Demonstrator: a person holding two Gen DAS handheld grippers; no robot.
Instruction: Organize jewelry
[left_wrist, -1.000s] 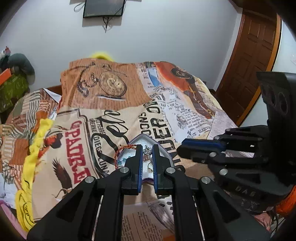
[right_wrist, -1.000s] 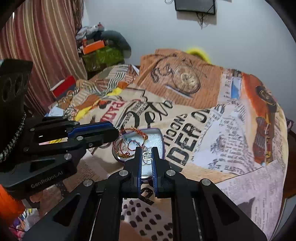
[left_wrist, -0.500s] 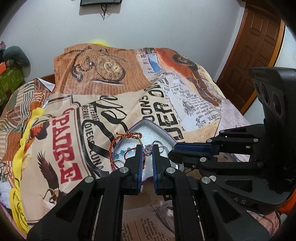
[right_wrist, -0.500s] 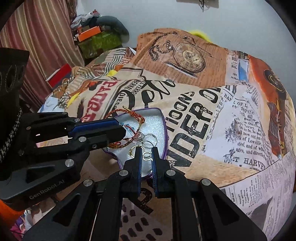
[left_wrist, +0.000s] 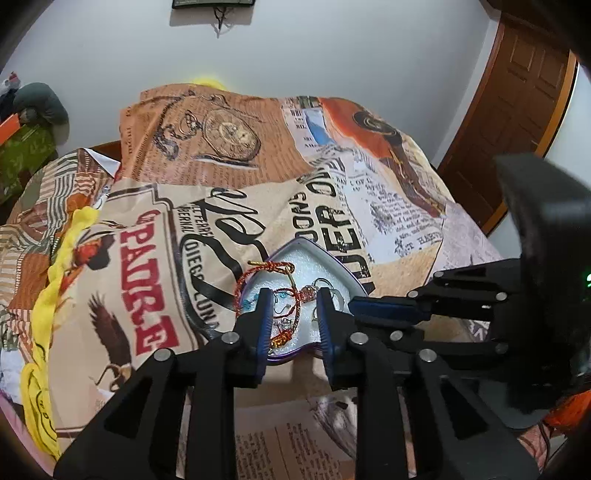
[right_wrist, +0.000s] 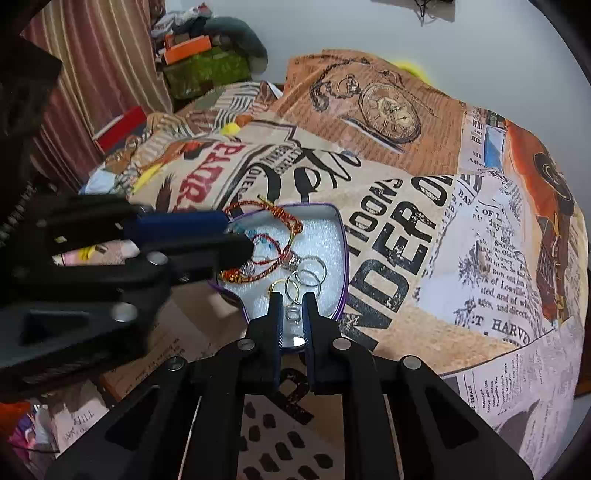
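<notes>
A heart-shaped purple tin (left_wrist: 321, 254) (right_wrist: 341, 236) with white foam lining lies on the printed bedspread. In it are red and gold thread bracelets (left_wrist: 282, 325) (right_wrist: 280, 221) and several silver and gold rings (right_wrist: 304, 277). My left gripper (left_wrist: 293, 295) is open over the tin, its fingers astride the bracelets. It shows in the right wrist view (right_wrist: 236, 242) at the tin's left edge. My right gripper (right_wrist: 292, 302) is nearly shut, with a small silver ring (right_wrist: 292, 314) between its fingers at the tin's near edge. It shows in the left wrist view (left_wrist: 354, 306).
The bedspread (right_wrist: 424, 229) covers the whole bed. A yellow cloth (left_wrist: 48, 295) lies along its left side. Boxes and bags (right_wrist: 199, 59) are piled by a striped curtain (right_wrist: 96, 74). A wooden door (left_wrist: 517, 110) stands on the right.
My left gripper has opened and lowered over the bracelets in the tin. My right gripper has moved closer to the tin's near edge with the small ring still between its fingers.
</notes>
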